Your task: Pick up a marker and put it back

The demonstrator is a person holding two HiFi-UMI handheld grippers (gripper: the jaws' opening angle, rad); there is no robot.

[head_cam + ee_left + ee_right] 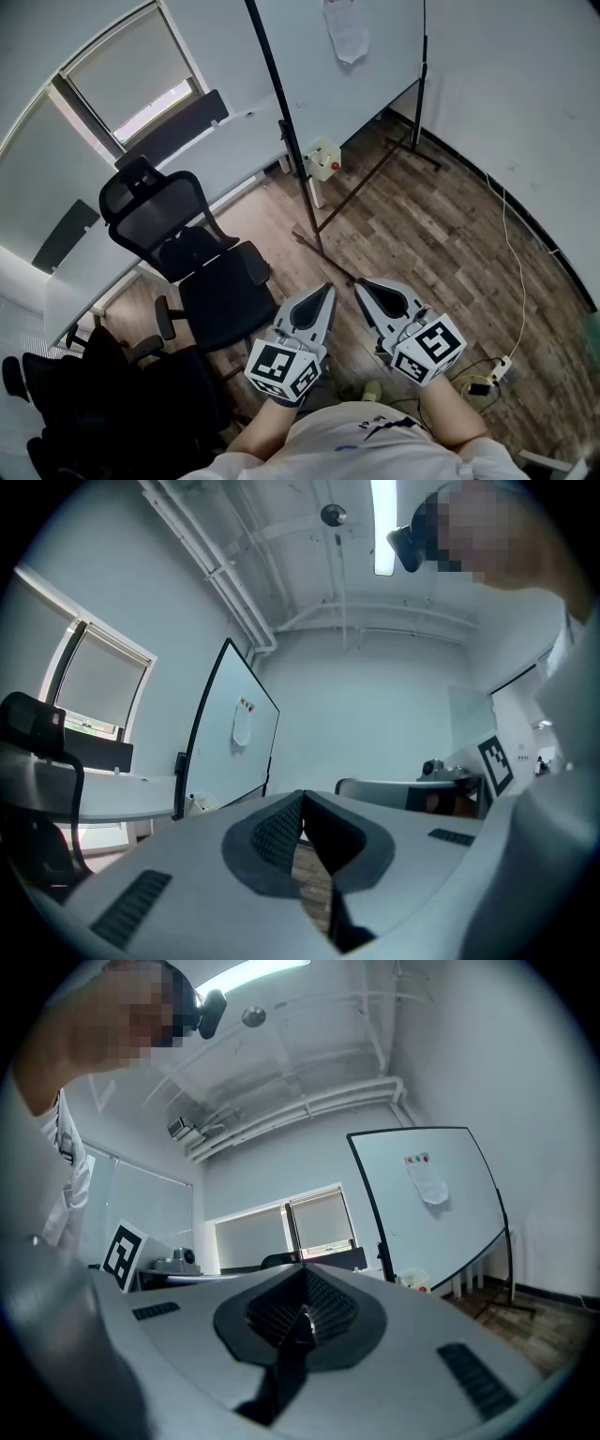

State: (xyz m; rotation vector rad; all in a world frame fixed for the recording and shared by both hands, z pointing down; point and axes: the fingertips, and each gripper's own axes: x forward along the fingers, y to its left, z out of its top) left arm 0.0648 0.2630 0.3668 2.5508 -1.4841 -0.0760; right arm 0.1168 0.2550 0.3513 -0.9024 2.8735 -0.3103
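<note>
A whiteboard (347, 75) on a black wheeled stand stands ahead of me, with a white sheet (345, 33) hanging on it. Small coloured pieces (417, 1159) sit at the top of the board, also seen as coloured pieces (246, 704) in the left gripper view; I cannot tell whether they are markers. My left gripper (328, 287) and right gripper (360, 283) are held side by side close to my body, tips toward the board. Both are shut with nothing between the jaws, as the left gripper (303, 795) and right gripper (305, 1269) show in their own views.
A black office chair (187, 253) stands to the left, and dark bags (84, 403) lie at the lower left. A long white desk (225, 141) runs under the window. A small white device (323, 159) sits by the board's foot. A cable and power strip (497, 370) lie on the wooden floor at right.
</note>
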